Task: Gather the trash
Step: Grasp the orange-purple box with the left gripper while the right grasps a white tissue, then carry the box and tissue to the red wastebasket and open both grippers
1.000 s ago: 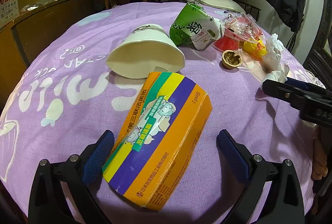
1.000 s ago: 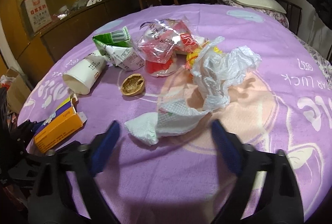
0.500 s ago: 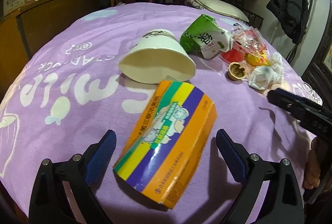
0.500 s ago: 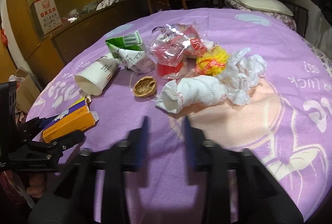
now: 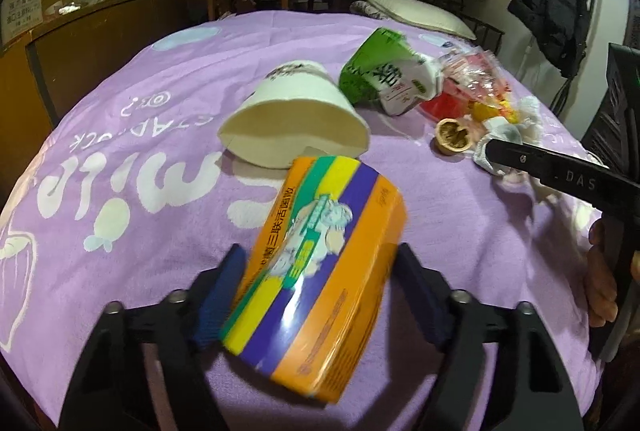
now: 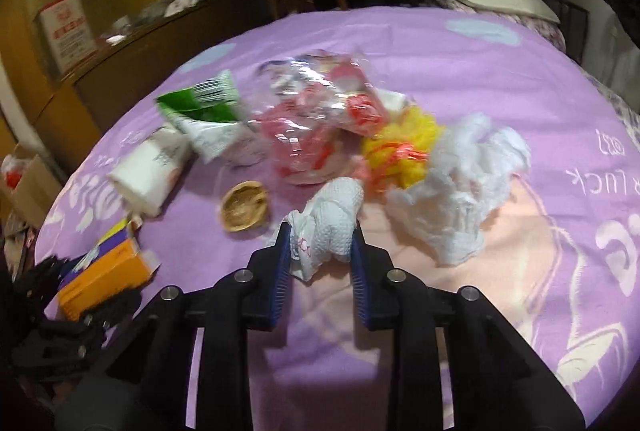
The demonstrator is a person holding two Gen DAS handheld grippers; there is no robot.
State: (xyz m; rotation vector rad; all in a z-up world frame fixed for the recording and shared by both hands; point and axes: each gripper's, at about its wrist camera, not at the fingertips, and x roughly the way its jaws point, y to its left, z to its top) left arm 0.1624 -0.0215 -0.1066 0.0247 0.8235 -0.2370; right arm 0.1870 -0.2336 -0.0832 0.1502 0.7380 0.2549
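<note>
Left tongs (image 5: pixel 316 291): they have just been closing, and their blue pads now squeeze the orange box (image 5: pixel 320 255), one on each side.
Right tongs (image 6: pixel 318 251): they have just been closing to a narrow gap, and now pinch the white paper wad (image 6: pixel 330 231).
Only the left view shows: the box's picture side up close, and fingers (image 5: pixel 600 287) around the right tongs' handle.
Only the right view shows: the big crumpled white bag (image 6: pixel 468 175) and a cardboard box (image 6: pixel 24 183) off the table's left side.
Trash pile: sits mid-table on the purple cloth (image 6: pixel 460 51).
Open room: bare cloth near the right tongs and at the far side.
Table edge: close under the left tongs.
Count: one paper cup (image 5: pixel 296 123), one green carton (image 5: pixel 384 79), one walnut shell (image 6: pixel 244 205), one yellow net (image 6: pixel 408 147), one red clear wrapper (image 6: pixel 316 119).
</note>
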